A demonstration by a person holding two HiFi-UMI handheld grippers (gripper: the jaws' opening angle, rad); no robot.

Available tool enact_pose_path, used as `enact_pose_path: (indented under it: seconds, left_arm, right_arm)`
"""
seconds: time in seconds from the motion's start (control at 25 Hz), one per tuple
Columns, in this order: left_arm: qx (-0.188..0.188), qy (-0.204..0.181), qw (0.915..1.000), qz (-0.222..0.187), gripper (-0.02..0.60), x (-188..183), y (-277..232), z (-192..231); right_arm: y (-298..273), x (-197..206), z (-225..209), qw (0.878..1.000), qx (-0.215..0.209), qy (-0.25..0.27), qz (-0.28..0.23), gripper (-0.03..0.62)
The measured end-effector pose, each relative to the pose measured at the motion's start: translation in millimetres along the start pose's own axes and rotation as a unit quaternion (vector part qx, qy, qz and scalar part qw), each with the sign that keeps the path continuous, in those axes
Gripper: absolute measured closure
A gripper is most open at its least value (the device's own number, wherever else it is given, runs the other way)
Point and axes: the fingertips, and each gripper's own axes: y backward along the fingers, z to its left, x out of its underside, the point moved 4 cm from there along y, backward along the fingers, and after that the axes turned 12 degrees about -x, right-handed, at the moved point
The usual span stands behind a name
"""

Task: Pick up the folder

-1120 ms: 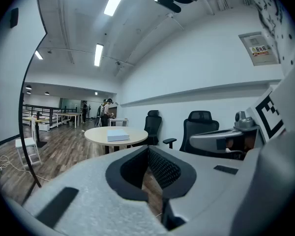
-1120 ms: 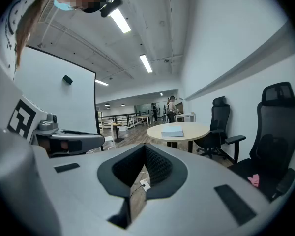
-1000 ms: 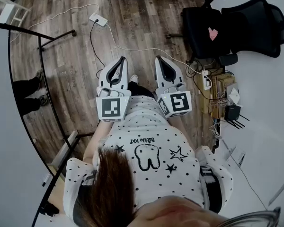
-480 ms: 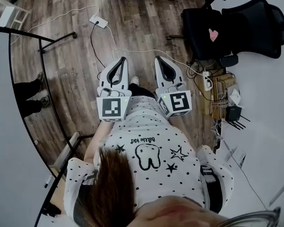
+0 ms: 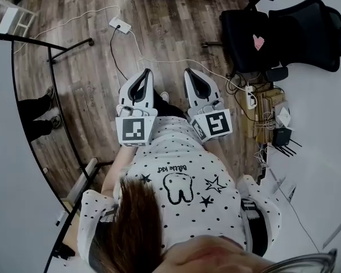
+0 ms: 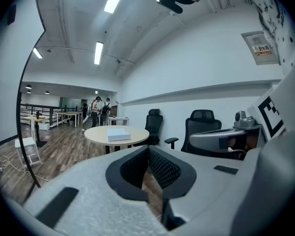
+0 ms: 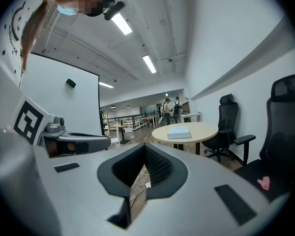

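A pale, flat folder lies on a round light-wood table several steps ahead. The right gripper view shows the same folder and table. In the head view neither is in sight. My left gripper and right gripper are held side by side in front of the person's body, pointing out over the wooden floor. Both are far from the folder. The left gripper has its jaws shut with nothing between them. So does the right gripper.
Black office chairs stand at the right by the white wall, with boxes and a router below them. A power strip with cables lies on the floor ahead. A black curved rail runs down the left. People stand far off.
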Motion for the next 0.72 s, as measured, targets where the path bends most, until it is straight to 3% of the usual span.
enact_pose_path:
  seconds: [0.44,0.72]
  left_arm:
    - [0.017,0.023,0.9996,0.008,0.563,1.9,-43.3,32.7]
    - [0.032,0.018,0.9993,-0.011,0.563,-25.9,-86.5,80.8]
  right_arm:
    - [-37.0,3.7,-22.0,0.998,0.043,-0.013,0.039,0.589]
    - [-88.2,-21.5,-30.2,0.997,0.060,0.001,0.037,0.589]
